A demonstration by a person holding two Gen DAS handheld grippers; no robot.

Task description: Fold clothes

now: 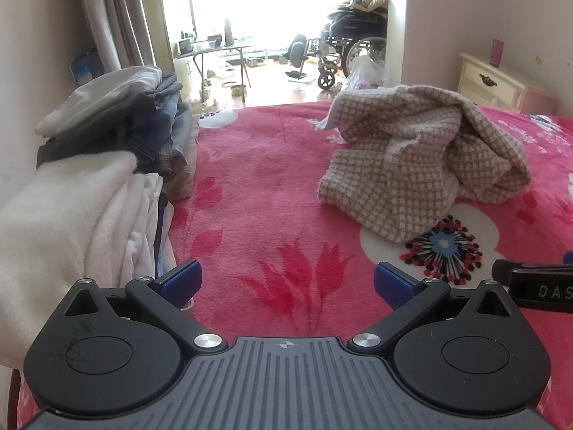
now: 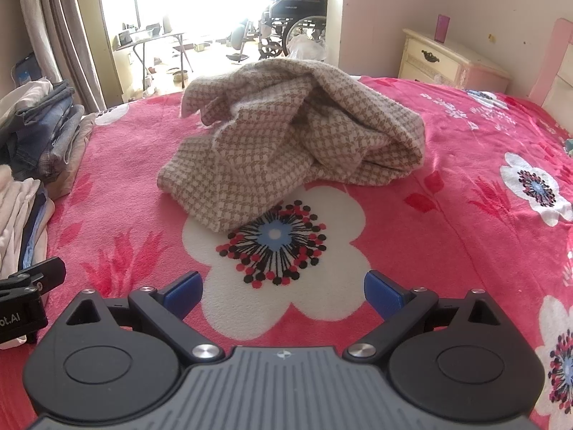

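A crumpled beige-and-white houndstooth garment [image 1: 422, 157] [image 2: 286, 143] lies in a heap on the pink flowered bedspread [image 1: 265, 193] [image 2: 465, 215]. My left gripper [image 1: 286, 281] is open, low over the bedspread, short of the garment and to its left, nothing between its blue pads [image 1: 181, 279]. My right gripper [image 2: 283, 292] is open too, above the white flower print, with the garment straight ahead and apart from it. Each gripper's black body shows at the edge of the other's view.
Stacks of folded clothes [image 1: 107, 136] [image 2: 39, 129], white fleece, jeans and grey pieces, line the bed's left edge by the wall and curtain. A cream nightstand [image 1: 501, 86] [image 2: 444, 61] stands at the far right. Beyond the bed are a wheelchair [image 1: 351, 46] and a folding table.
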